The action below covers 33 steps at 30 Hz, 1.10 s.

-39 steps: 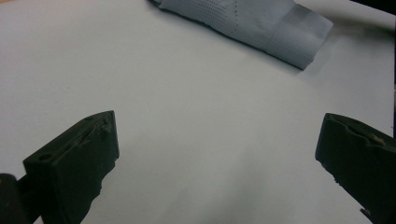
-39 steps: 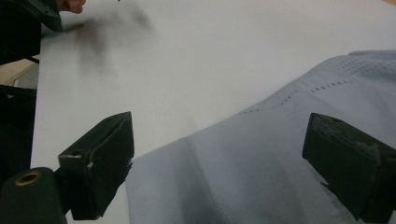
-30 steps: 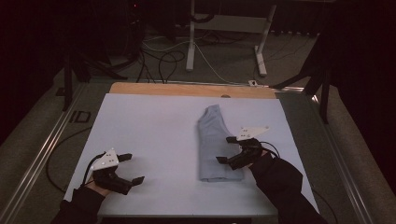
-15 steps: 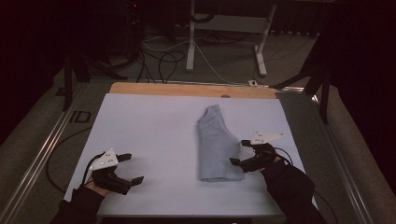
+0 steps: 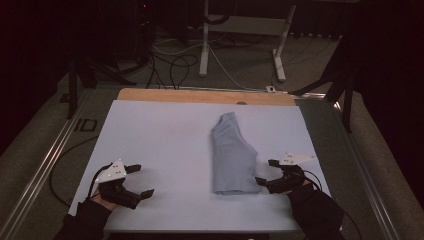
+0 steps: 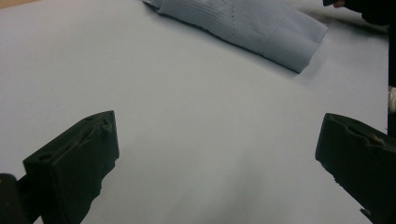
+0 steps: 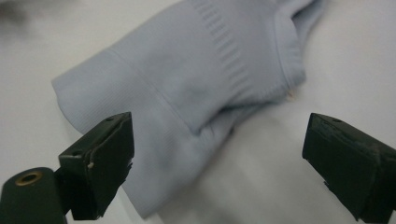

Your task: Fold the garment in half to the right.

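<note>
A light blue knitted garment (image 5: 232, 155) lies folded lengthwise on the white table cover (image 5: 165, 140), right of centre. Its ribbed fabric (image 7: 187, 93) fills the upper part of the right gripper view. My right gripper (image 5: 266, 172) is open just off the garment's near right edge, one jaw over the cloth and one over bare table, holding nothing. At the table's near left, far from the cloth, my left gripper (image 5: 139, 180) rests open and empty. The folded garment (image 6: 243, 28) lies beyond it in the left gripper view.
A bare wooden strip (image 5: 200, 96) runs along the table's far edge. A metal rail (image 5: 50, 155) borders the left side. Beyond the table are white desk legs (image 5: 204, 45) and floor cables (image 5: 165, 60).
My right gripper has drawn back toward the near right, off the garment's edge, and now sits beside it. The left gripper has stayed put.
</note>
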Each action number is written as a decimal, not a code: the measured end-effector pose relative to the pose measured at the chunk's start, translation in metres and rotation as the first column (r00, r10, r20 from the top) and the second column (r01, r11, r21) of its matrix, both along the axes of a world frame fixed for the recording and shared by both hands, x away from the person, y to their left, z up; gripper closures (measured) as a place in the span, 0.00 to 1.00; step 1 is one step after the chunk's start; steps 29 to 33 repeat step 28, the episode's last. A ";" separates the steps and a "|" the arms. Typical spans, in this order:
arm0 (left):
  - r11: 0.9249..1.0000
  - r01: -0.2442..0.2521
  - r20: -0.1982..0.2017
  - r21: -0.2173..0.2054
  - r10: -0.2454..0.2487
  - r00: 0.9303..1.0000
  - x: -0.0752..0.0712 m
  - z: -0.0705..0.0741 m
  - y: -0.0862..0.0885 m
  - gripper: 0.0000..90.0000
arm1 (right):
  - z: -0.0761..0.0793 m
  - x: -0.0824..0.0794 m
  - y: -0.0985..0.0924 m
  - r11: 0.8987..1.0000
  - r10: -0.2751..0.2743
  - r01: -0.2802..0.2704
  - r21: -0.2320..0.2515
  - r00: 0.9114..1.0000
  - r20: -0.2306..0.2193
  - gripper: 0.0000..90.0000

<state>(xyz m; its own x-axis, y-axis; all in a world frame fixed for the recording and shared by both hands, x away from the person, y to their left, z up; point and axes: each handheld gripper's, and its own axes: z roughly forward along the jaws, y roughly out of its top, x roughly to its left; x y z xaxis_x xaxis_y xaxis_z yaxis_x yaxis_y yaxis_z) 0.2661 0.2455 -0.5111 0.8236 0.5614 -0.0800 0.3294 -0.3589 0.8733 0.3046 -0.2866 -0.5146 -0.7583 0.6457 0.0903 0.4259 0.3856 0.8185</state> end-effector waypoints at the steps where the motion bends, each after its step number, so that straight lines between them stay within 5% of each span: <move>1: 1.000 0.003 0.003 -0.001 -0.003 1.000 0.000 0.000 0.000 0.01 | -0.002 -0.002 -0.001 1.000 -0.010 0.010 0.002 1.000 -0.003 0.10; 19: 1.000 -0.003 0.006 -0.001 0.003 1.000 0.000 0.000 0.001 0.01 | -0.019 -0.016 -0.009 0.990 -0.099 0.101 -0.093 0.995 0.029 0.10; 33: 1.000 -0.005 0.009 0.004 0.005 1.000 0.000 0.001 0.000 0.01 | -0.016 -0.017 -0.008 0.991 -0.106 0.110 -0.080 0.993 0.042 0.10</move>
